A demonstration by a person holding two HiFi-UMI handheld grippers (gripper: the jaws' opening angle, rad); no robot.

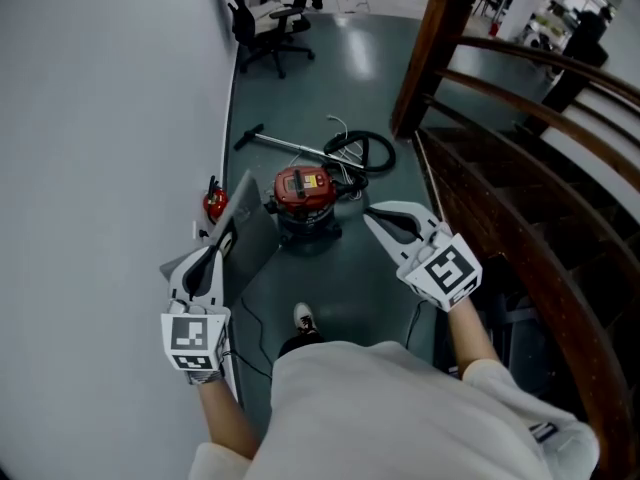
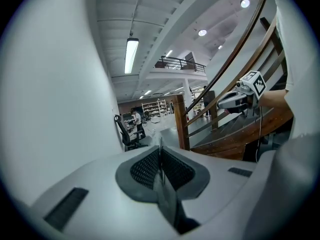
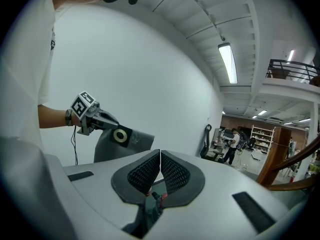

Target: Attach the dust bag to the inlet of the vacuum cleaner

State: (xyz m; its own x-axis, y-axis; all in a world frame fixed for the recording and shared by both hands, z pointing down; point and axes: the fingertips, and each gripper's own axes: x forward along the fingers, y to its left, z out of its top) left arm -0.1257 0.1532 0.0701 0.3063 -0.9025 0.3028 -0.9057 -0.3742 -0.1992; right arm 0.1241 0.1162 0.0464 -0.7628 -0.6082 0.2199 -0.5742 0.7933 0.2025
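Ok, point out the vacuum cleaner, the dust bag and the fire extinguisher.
vacuum cleaner (image 1: 305,190), head view, on its red lid.
dust bag (image 3: 127,145), right gripper view, grey fabric below its ring.
fire extinguisher (image 1: 214,205), head view, on its red body.

Both my grippers are held out front, forearms extended.
Left gripper: jaws pinched on what looks like the dust bag edge. Right gripper: pads closed together, nothing between them, tilted slightly down.

White left gripper, right gripper, black-and-white marker cubes, white T-shirt
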